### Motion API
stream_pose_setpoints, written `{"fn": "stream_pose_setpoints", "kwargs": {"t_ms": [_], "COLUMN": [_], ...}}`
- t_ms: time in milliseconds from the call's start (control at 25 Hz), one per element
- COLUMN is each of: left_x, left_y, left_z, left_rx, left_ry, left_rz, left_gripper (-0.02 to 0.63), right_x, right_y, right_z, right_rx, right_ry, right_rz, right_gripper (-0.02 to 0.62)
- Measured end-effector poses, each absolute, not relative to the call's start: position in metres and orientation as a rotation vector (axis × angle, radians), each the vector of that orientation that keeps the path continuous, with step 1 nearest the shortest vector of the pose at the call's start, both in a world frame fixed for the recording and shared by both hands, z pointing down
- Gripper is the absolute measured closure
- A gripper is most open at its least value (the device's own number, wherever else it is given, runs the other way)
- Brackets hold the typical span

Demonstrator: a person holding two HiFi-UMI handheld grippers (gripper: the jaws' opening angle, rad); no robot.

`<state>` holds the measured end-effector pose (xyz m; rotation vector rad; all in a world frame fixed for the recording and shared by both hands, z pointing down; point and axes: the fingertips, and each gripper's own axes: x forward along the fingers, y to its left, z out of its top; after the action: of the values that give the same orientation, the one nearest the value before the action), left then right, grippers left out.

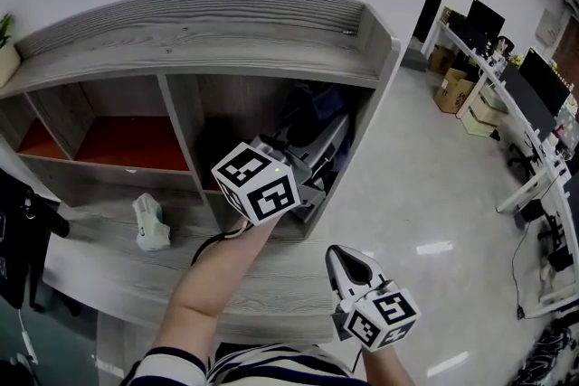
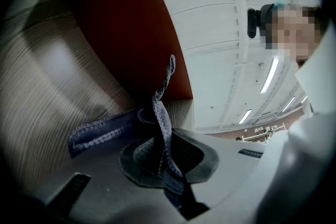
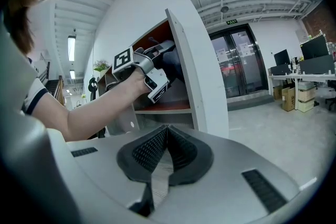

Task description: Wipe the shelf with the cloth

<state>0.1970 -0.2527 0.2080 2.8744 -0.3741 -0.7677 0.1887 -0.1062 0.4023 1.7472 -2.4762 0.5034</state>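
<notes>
The right gripper point(image 3: 166, 131), held low before the grey wood shelf point(image 1: 226, 32), is seen with jaws pressed together on nothing. The left gripper point(image 2: 167, 149) is set inside the shelf's right-hand compartment, jaws clamped on the dark blue cloth point(image 2: 105, 131), near a red panel point(image 2: 131, 23). A crumpled white wad point(image 1: 151, 224) is noted on the lower ledge; the green sign point(image 3: 231, 22) over the glass doors cannot be read.

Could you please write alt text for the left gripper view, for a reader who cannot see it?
The left gripper has its jaws shut on a dark blue cloth, whose loose strips trail up and leftward. Behind it are a grey wood-grain shelf surface and a red-brown panel; a white ceiling with strip lights fills the right.
</notes>
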Motion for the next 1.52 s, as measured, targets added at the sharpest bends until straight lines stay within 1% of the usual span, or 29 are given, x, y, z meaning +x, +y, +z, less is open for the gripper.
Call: {"fn": "stream_pose_setpoints", "kwargs": {"t_ms": [400, 920, 1520], "left_x": [0.203, 0.207, 0.204], "left_y": [-0.246, -0.235, -0.217], "left_z": [0.252, 0.289, 0.319], "left_rx": [2.874, 2.939, 2.912], "left_ry": [-0.454, -0.457, -0.374], "left_rz": [-0.416, -0.090, 0.024], "left_gripper": [0.571, 0.571, 0.571], "right_x": [0.179, 0.172, 0.164], "right_y": [-0.103, -0.097, -0.093], "right_z": [0.405, 0.406, 0.406], "right_rx": [1.702, 1.688, 1.660], "right_ry": [-2.503, -2.493, -2.521], "right_rz": [0.513, 0.511, 0.503], "right_gripper": [0.569, 0.569, 0.569]}}
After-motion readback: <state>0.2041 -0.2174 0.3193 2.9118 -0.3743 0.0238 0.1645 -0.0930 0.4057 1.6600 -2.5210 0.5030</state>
